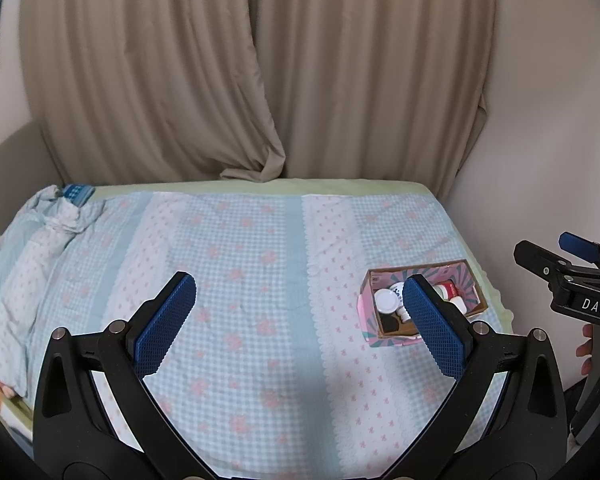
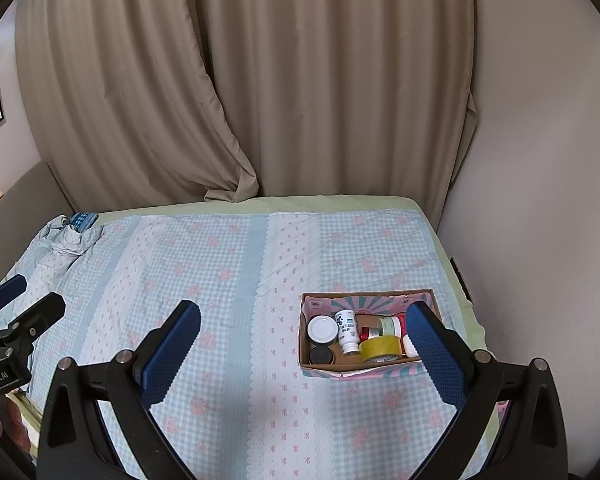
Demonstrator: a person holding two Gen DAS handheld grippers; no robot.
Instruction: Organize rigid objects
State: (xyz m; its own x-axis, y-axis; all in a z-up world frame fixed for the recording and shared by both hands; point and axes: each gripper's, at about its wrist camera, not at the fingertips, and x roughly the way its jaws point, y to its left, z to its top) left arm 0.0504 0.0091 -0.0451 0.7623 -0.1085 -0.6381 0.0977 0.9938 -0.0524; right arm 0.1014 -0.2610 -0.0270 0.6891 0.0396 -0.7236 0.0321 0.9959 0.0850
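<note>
A cardboard box (image 2: 312,360) with a pink and teal lining sits on the bed at the right, also seen in the left wrist view as the box (image 1: 476,296). Inside lie a white-lidded jar (image 2: 322,328), a white bottle (image 2: 347,330), a yellow tape roll (image 2: 380,350), a black-lidded jar (image 2: 321,355) and a red-capped container (image 2: 365,335). My right gripper (image 2: 304,338) hovers open above the bed, its right finger overlapping the box's right end. My left gripper (image 1: 300,306) hangs open over the bedspread, left of the box, holding nothing.
The bed carries a checked blue and pink floral cover (image 2: 228,280), bunched into a heap (image 2: 66,238) at the far left. Beige curtains (image 2: 260,80) hang behind the bed. A bare wall (image 2: 540,200) closes the right side, near the box.
</note>
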